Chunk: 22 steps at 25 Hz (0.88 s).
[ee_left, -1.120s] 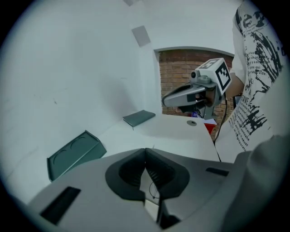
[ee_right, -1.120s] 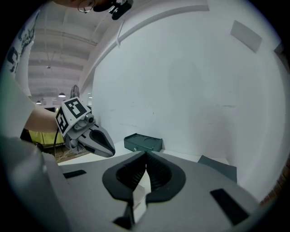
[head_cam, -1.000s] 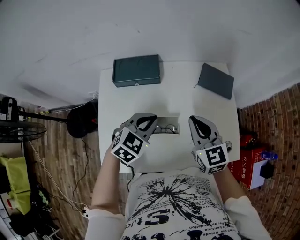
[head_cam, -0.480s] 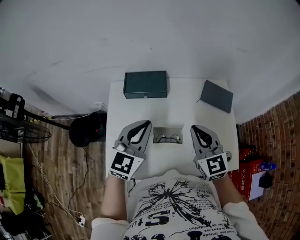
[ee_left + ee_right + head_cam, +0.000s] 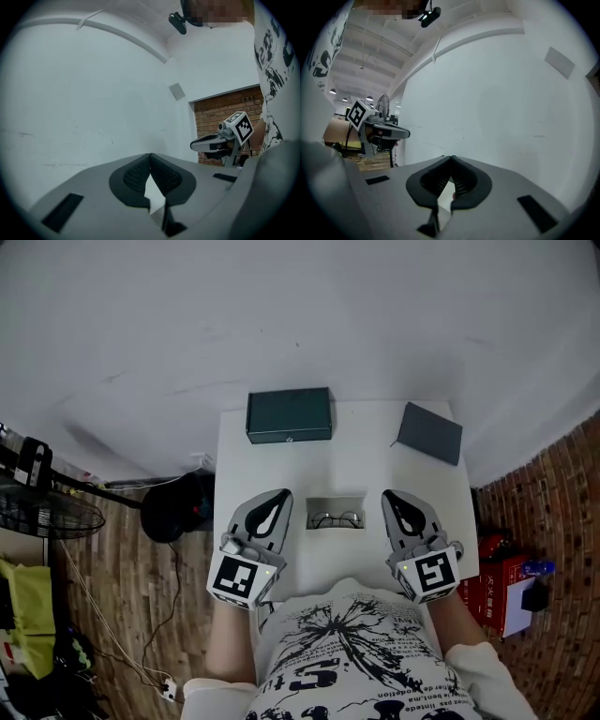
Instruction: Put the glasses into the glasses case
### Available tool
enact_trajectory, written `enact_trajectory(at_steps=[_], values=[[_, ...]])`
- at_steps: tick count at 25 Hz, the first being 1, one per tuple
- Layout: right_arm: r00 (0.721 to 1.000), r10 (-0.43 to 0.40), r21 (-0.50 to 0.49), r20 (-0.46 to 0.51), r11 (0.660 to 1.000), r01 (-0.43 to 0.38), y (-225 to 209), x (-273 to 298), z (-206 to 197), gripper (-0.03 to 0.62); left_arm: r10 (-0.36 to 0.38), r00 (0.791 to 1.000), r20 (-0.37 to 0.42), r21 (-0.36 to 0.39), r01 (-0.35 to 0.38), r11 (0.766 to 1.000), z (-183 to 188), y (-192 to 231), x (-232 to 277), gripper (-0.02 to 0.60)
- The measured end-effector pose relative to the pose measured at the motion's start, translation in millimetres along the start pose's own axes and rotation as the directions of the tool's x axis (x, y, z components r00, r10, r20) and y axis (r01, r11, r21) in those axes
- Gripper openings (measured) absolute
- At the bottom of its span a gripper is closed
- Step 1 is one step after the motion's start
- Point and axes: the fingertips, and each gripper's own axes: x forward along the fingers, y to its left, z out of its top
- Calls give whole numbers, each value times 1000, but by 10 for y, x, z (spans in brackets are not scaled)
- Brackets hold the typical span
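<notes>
Wire-rimmed glasses [image 5: 337, 518] lie on a small grey rectangle [image 5: 336, 502] in the middle of the white table [image 5: 361, 460]. A dark green glasses case [image 5: 289, 415], lid down, stands at the table's far edge. My left gripper [image 5: 282, 493] hovers to the left of the glasses and my right gripper [image 5: 390, 495] to their right, both apart from them. Each points at the white wall. The left gripper's jaws [image 5: 150, 155] are shut with nothing between them. The right gripper's jaws [image 5: 451, 158] are shut and empty too. Each gripper view shows the other gripper to its side.
A dark flat pouch [image 5: 430, 433] lies at the table's far right corner. Left of the table stand a black fan base [image 5: 169, 507] and cables on the wooden floor. A red box [image 5: 497, 592] sits on the floor at the right.
Both grippers have risen and drawn back toward the person. The left one moved left, off the glasses' left end, and straightened. The glasses stay on the table.
</notes>
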Motion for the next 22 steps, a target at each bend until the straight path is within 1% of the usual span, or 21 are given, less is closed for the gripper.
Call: enact_trajectory(at_steps=[5, 9, 10, 13, 14, 17, 20, 22], values=[[1000, 17, 4, -3, 1000, -17, 48, -20, -21, 12, -8, 1000, -27, 15, 9, 1000, -38, -48, 9, 14], [1000, 17, 0, -7, 1000, -17, 56, -38, -44, 12, -13, 1000, -25, 27, 14, 1000, -35, -91, 4, 14], [1000, 12, -1, -6, 1000, -12, 52, -44, -42, 12, -14, 1000, -18, 27, 15, 1000, -26, -98, 2, 14], [1000, -5, 3, -6, 1000, 5, 39, -49, -29, 12, -14, 998, 55, 23, 13, 1000, 105, -114, 27, 14], [1000, -9, 5, -5, 1000, 9, 36, -47, -26, 12, -17, 998, 68, 19, 16, 1000, 131, -122, 29, 14], [1000, -12, -7, -4, 1000, 12, 45, -48, -21, 12, -30, 998, 58, 4, 30, 1000, 126, -146, 4, 14], [1000, -14, -20, -4, 1000, 14, 50, -51, -7, 12, -29, 996, 84, 1, 30, 1000, 167, -153, 2, 14], [1000, -9, -27, 2, 1000, 9, 56, -52, 0, 12, -28, 996, 85, 2, 28, 1000, 164, -151, 3, 14]])
